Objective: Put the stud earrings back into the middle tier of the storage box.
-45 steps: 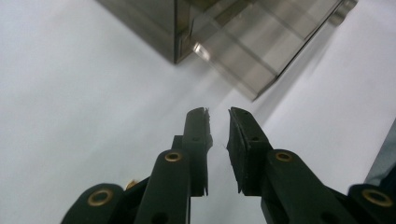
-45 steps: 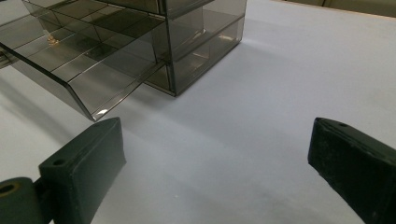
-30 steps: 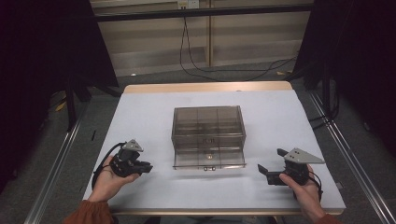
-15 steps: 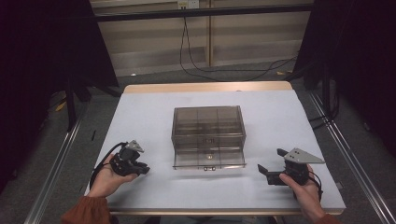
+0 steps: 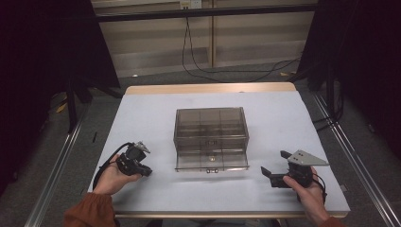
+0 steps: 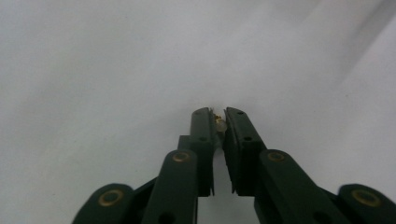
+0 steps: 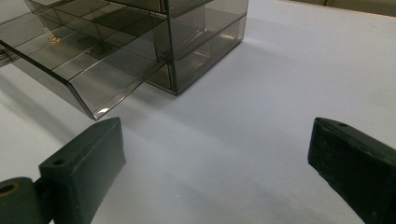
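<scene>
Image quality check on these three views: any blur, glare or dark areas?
High view: surroundings very dark, table evenly lit, smoked clear drawer box readable. Left gripper view: soft focus, the tiny object pinched between the nearly closed jaws is too blurred to identify. Right gripper view: sharp on the box, small glare spot on the open drawer's front edge, near jaws slightly soft.
</scene>
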### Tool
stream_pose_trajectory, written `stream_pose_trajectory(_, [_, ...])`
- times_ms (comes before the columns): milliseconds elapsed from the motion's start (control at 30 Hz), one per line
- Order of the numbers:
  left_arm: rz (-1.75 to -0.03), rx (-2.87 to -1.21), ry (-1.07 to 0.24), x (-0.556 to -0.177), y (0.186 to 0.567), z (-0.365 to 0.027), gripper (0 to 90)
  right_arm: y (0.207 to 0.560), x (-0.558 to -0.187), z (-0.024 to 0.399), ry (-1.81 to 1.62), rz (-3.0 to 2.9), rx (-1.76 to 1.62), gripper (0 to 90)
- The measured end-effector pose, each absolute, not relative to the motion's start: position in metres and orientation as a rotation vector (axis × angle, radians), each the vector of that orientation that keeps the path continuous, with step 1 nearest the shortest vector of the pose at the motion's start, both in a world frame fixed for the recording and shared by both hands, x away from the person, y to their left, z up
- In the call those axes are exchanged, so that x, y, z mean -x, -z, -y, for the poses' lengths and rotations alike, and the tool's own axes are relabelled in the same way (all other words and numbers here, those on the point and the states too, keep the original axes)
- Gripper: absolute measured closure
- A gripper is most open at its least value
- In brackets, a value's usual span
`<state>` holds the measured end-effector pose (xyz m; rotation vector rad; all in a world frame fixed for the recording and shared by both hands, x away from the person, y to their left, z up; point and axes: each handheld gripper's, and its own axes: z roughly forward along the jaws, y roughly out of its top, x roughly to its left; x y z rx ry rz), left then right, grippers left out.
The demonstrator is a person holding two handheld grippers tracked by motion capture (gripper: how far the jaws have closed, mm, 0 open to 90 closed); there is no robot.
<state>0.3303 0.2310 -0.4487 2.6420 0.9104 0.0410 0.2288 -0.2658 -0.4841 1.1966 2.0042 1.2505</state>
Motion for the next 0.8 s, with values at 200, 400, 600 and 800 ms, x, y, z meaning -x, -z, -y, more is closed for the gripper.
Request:
stream_pose_trajectory(200, [-0.962, -2.565, -0.043, -0.327, 0.451, -0.236, 86.1, 0.484, -0.229, 0.265, -1.251, -2.006, -1.186, 3.2])
stream_pose_trajectory(400, [-0.957, -2.461, -0.068, -0.320, 0.452, -0.246, 86.1, 0.484, -0.229, 0.265, -1.252, -2.003, -1.191, 3.1])
stream_pose_trajectory(600, [-0.954, -2.370, -0.064, -0.311, 0.450, -0.251, 86.1, 0.484, -0.229, 0.266, -1.249, -2.005, -1.195, 3.1])
stream_pose_trajectory(800, [-0.927, -2.310, -0.073, -0.305, 0.444, -0.251, 86.1, 0.484, -0.229, 0.266, -1.250, -2.003, -1.193, 3.1])
